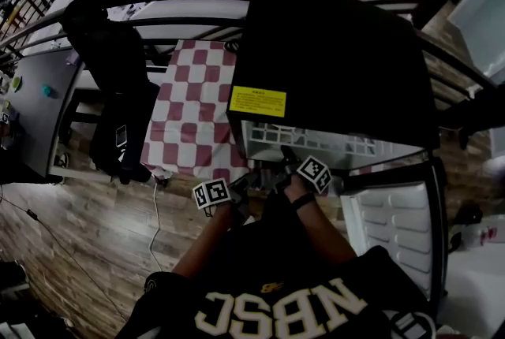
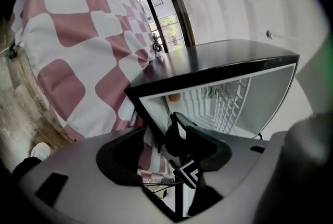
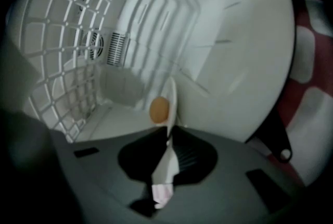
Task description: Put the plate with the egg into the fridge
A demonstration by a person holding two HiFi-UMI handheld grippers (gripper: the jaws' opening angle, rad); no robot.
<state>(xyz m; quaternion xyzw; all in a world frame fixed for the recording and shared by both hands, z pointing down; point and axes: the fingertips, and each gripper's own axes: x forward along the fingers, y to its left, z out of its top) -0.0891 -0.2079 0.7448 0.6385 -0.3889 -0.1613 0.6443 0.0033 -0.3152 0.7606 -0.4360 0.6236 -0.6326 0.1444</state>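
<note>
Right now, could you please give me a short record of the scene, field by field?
Fridge: black top, white inside
Door: open
Right hand-held gripper: shut on the plate's rim, reaching into the fridge
Plate: white, seen edge-on, inside the compartment
Egg: brown, on the plate
Left hand-held gripper: open, holding nothing, outside the fridge
Checked cloth: pink and white, on the table beside the fridge
Task state: plate in the fridge, not yet released

Head view overhead, gripper views close, facing fridge
</note>
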